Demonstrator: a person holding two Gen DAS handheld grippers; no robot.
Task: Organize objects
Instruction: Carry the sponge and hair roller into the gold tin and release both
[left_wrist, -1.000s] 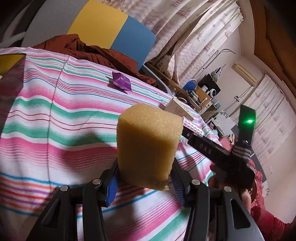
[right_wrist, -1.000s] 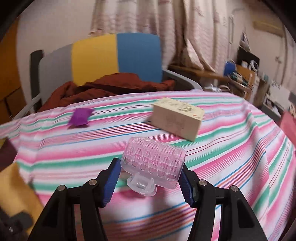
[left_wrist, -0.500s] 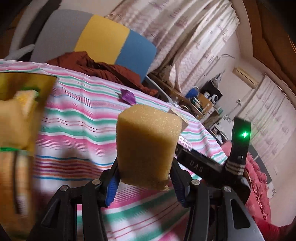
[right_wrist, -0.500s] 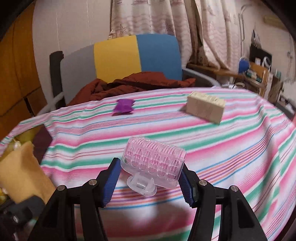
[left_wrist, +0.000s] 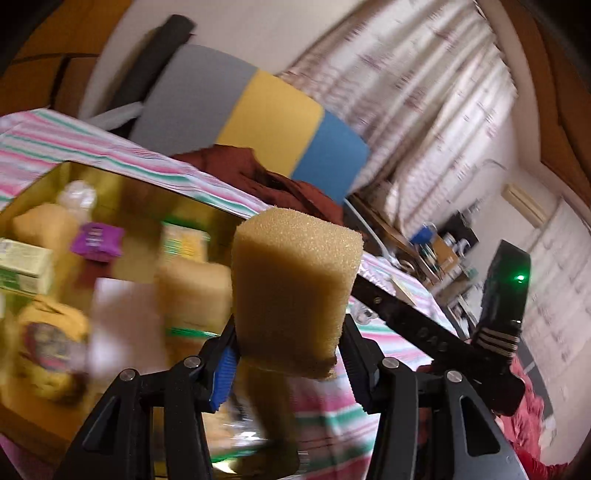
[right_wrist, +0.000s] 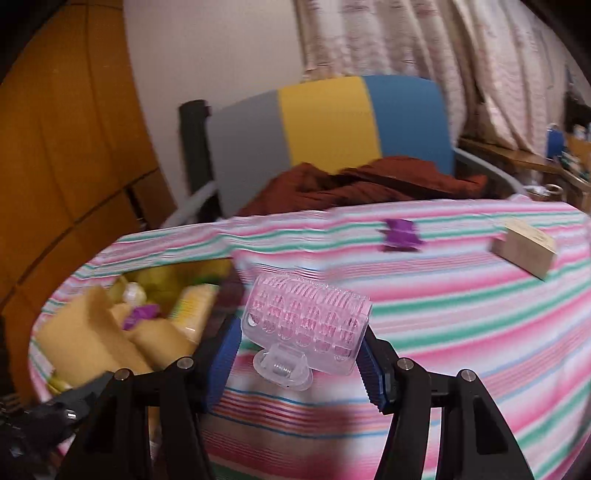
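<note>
Striped tablecloth carries a gold box at its left edge, nearer the left gripper, clamped on an upright sponge, than the right gripper, clamped on a crosswise pink roller.

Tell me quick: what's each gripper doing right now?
Left gripper: closed on the yellow sponge block.
Right gripper: closed on the clear pink hair roller.

R gripper clamps pink roller over striped cloth, yellow box at left w/ sponges
</note>
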